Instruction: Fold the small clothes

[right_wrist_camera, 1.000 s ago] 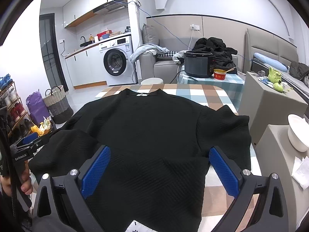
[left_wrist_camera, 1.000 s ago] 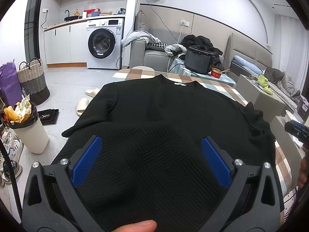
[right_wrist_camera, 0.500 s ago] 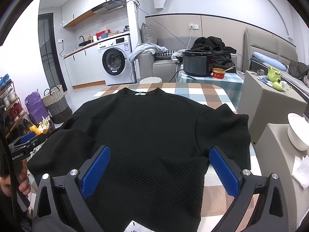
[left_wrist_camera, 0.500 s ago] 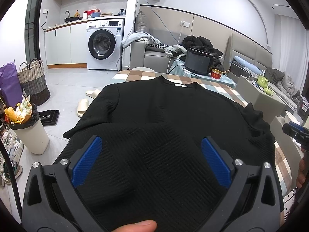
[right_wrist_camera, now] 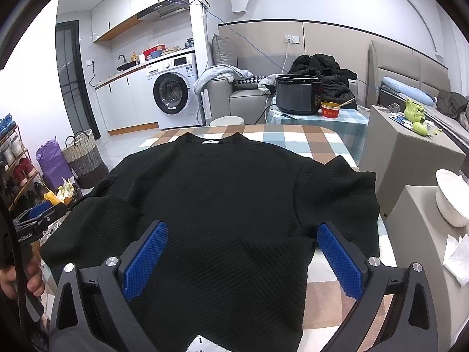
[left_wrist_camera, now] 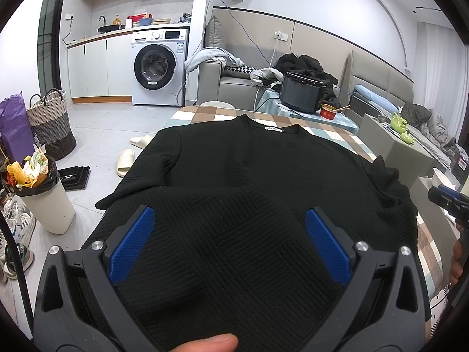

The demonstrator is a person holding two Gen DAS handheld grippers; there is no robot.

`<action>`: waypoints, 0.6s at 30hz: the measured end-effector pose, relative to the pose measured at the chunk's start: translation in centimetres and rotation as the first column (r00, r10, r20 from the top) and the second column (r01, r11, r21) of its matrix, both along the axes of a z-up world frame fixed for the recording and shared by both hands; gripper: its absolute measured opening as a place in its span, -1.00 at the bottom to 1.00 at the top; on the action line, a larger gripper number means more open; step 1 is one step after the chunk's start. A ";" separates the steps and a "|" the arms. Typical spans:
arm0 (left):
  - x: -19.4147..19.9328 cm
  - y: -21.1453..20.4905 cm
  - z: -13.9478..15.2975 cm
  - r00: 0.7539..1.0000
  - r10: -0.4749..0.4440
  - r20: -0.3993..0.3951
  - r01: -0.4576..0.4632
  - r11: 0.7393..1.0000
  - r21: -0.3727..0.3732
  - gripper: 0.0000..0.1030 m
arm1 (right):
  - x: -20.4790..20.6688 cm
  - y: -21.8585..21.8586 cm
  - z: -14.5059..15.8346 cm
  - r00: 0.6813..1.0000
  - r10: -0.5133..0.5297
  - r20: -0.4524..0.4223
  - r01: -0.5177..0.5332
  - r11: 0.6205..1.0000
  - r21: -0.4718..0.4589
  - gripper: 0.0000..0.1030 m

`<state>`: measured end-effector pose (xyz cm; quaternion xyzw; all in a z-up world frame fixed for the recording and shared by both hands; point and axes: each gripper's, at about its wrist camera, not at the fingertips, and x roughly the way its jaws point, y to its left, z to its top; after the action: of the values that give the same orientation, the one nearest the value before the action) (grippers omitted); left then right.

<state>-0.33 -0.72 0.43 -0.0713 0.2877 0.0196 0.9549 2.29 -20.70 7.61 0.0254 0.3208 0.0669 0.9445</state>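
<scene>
While both grippers hang over the near hem, the black sweater (left_wrist_camera: 263, 176) lies flat, front up, on the checkered table (right_wrist_camera: 296, 138), neckline and white label at the far end. Left gripper (left_wrist_camera: 230, 220): blue pads (left_wrist_camera: 130, 249) spread wide, nothing pinched between them; ribbed fabric fills the whole gap under the fingers, and a raised fold of cloth sits just ahead of the left pad. Can't tell if the tips touch the cloth. One sleeve runs forward-left of the left finger and droops off the table edge; the other sleeve is bunched up ahead-right of the right finger. A thumb tip (left_wrist_camera: 208, 343) shows at the bottom edge, behind the fingers.

Right gripper (right_wrist_camera: 241, 231): also wide open, pads (right_wrist_camera: 341, 261) apart, gripping nothing. Sweater hem spans the gap; its right side edge falls between the fingers, close to the right pad, with bare table showing below that pad. A folded-in sleeve sits ahead-right of the right finger, another lies beyond the left finger. A white paper slip (right_wrist_camera: 205, 344) peeks out at the bottom.

Beyond the fingertips: rice cooker (right_wrist_camera: 297, 94), red bowl (right_wrist_camera: 329, 109), washing machine (right_wrist_camera: 173, 91). Far left of the left gripper: trash bin (left_wrist_camera: 44, 196), slippers (left_wrist_camera: 126, 161). Right of the right finger: white bowl (right_wrist_camera: 450, 199).
</scene>
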 end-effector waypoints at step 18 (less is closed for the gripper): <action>-0.2 1.4 -0.3 1.000 0.013 -0.016 -0.013 1.000 0.005 0.99 | 0.5 -0.6 -0.5 0.999 -0.018 -0.036 0.019 1.000 0.014 1.00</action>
<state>-0.54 0.64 0.14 -0.0708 0.2949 0.0271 0.9525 2.77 -21.34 7.11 0.0362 0.3370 0.0598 0.9389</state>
